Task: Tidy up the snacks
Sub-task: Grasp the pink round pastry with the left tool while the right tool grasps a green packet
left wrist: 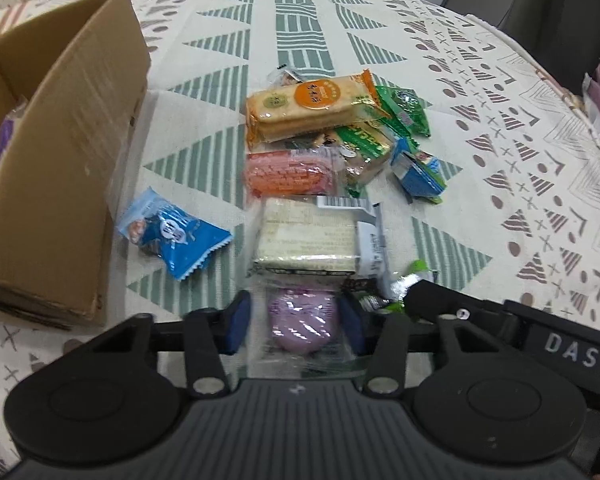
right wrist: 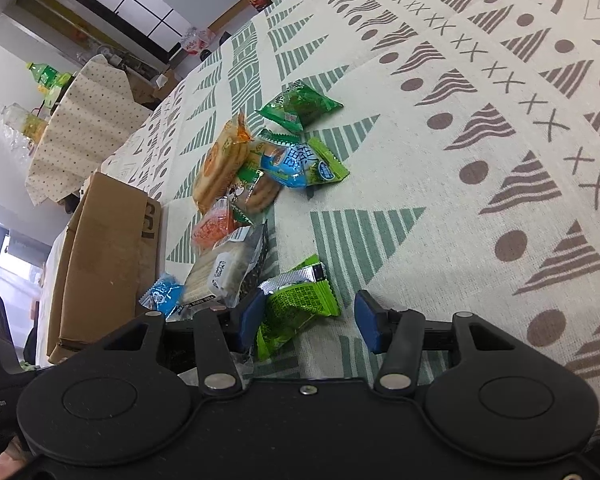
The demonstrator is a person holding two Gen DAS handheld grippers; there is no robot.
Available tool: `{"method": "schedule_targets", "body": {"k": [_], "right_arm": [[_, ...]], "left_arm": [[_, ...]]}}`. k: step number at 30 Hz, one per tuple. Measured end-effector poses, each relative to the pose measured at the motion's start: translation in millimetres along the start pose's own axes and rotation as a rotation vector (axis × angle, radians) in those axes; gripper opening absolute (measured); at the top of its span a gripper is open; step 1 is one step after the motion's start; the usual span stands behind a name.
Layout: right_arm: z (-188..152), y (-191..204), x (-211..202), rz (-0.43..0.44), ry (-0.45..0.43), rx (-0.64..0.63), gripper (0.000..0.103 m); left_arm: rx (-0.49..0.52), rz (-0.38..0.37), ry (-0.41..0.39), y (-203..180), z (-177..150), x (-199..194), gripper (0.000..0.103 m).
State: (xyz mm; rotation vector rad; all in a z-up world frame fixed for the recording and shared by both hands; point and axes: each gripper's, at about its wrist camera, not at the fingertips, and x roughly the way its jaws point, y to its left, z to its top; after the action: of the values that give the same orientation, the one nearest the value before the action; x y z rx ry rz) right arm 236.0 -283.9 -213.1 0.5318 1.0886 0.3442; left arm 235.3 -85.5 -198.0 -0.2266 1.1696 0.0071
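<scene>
A round purple snack in clear wrap (left wrist: 303,323) sits between the spread blue pads of the left gripper (left wrist: 296,322), ungrasped. The right gripper (right wrist: 308,318), also released, straddles a bright green foil packet (right wrist: 296,310) on the patterned worktop (right wrist: 480,152). The brown cardboard box (left wrist: 64,184) stands at ten o'clock of the snack pile.

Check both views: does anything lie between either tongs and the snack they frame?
Nothing visible. The left tongs stand open around the purple snack; the right tongs stand open around the green packet, one pad close beside it.
</scene>
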Motion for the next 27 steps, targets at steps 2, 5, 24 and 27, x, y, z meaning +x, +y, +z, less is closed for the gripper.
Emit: {"method": "schedule_targets", "body": {"k": [2, 5, 24, 27], "right_arm": [[0.6, 0.9, 1.4, 0.000, 0.000, -0.004, 0.051], [1.5, 2.3, 3.5, 0.004, -0.001, -0.007, 0.051], [-8.5, 22.7, -0.8, 0.031, 0.005, -0.088, 0.025], [-9.9, 23.8, -8.9, 0.018, -0.006, -0.081, 0.024]], "left_arm": [[-0.003, -0.006, 0.003, 0.1, -0.1, -0.4, 0.034], [-0.012, -0.009, 0.008, 1.6, -0.2, -3.0, 0.032], [-0.037, -0.022, -0.061, 17.7, -6.1, -55.0, 0.030], [-0.038, -0.023, -0.083, 20.4, -5.9, -65.9, 0.030]]}}
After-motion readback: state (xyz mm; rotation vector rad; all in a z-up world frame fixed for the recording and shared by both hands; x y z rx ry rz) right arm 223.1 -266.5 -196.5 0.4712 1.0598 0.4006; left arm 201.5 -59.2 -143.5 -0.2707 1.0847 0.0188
